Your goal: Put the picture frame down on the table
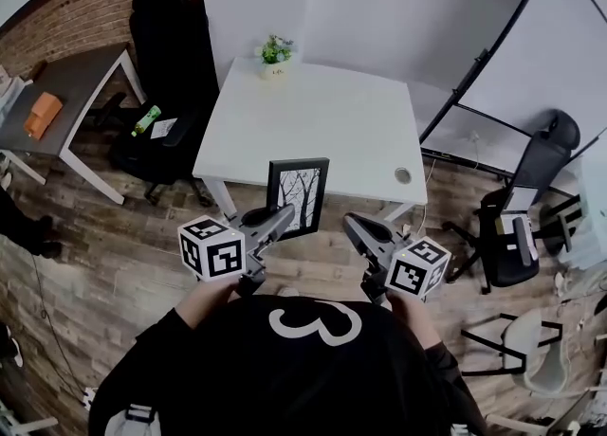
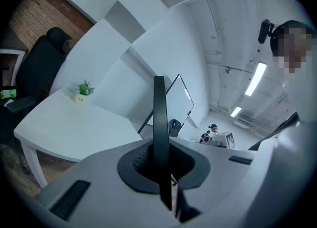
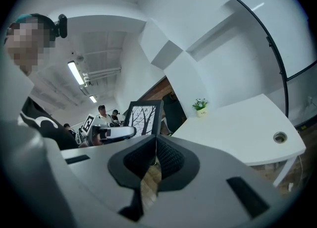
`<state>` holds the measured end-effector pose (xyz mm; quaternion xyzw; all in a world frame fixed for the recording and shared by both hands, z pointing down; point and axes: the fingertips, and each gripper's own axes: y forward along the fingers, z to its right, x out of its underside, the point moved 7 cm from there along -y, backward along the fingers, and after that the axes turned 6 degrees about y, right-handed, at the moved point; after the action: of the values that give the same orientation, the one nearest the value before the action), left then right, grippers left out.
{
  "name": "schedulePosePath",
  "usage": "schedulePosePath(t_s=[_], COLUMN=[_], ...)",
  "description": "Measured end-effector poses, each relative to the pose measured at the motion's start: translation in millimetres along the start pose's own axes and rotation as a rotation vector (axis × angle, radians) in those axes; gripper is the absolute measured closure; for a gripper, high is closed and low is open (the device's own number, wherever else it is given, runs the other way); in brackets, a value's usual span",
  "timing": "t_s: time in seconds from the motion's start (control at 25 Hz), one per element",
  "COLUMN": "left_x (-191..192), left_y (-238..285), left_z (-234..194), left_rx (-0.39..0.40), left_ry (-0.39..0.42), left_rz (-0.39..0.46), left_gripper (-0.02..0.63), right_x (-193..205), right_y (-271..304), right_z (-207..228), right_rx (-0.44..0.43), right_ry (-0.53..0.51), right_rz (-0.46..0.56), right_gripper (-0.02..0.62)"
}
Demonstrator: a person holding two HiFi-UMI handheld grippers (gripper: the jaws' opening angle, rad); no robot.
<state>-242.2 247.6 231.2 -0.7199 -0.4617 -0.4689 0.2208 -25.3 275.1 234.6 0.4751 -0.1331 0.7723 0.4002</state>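
You hold both hands low in front of your chest, forearms drawn in, each tool pointing forward toward the near edge of the worktop (image 1: 322,121).

Your left tool (image 1: 283,214) is clamped on the picture frame (image 1: 298,196). In the left gripper view the frame's thin black edge (image 2: 159,118) stands straight up between the 2 ribbed pads, pinched at its lower part. The frame is upright, with its tree print facing you. It is held in the air at the near edge of the worktop and does not rest on it. From the right gripper view, the frame (image 3: 143,118) sits to the left of the white surface (image 3: 247,123).

Your right tool (image 1: 351,224) is just beside the frame on its right and does not touch it. Its jaws are closed together on nothing (image 3: 154,145), and only a sliver of wooden floor shows beneath them.

The worktop ahead carries 1 small potted plant (image 1: 275,53) at its far edge and a round cable hole (image 1: 403,175) near its right front corner. A black office chair (image 1: 175,55) stands at its left, with a green bottle (image 1: 145,120) beside it. Further left is a grey side table (image 1: 81,83). Another black chair (image 1: 517,226) stands well apart on the right.
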Motion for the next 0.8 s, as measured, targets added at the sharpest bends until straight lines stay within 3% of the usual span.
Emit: schedulePosePath(t_s=[0.4,0.8], left_x=[-19,-24], left_y=[29,55], left_z=[-58,-85], left_rx=[0.024,0.054], left_ry=[-0.026,-0.038], left_rz=[-0.005,-0.035], left_gripper=[0.58,0.581], right_x=[-24,-25], right_y=[48,63], right_z=[36,62], right_rx=[0.033,0.059], right_ry=[0.006,0.031], right_rz=[-0.01,0.001], right_gripper=[0.571,0.572])
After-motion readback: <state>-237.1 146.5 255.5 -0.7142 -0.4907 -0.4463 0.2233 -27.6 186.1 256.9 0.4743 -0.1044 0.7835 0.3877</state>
